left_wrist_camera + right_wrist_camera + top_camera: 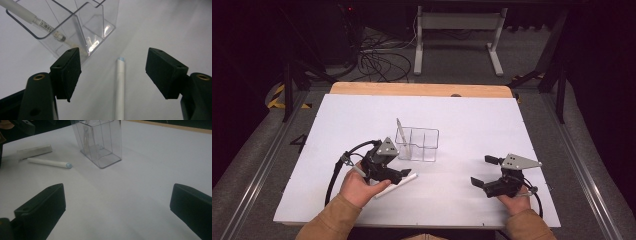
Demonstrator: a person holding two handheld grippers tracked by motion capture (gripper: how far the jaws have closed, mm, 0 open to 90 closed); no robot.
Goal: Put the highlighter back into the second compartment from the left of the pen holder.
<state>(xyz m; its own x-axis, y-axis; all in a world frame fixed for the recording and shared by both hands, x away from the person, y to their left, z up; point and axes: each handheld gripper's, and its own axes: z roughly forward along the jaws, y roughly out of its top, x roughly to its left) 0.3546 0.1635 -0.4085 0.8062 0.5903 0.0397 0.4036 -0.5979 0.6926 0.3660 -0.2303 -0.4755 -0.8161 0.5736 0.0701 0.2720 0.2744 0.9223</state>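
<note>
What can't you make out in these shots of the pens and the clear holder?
- White pen on the table: its lower end is cut off by the left gripper view's bottom edge; in the high view the left gripper covers one end.
- Pen in the clear holder: its label is too small to read.
- Flat pale piece, right gripper view: too blurred to identify.

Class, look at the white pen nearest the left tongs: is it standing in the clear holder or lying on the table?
Lying on the table: the white pen rests flat beside the clear holder.

At centre of the high view stands the holder (418,144) — one pen (401,135) in it, another pen (396,185) lies lower left on the worktop (512,125).
</note>
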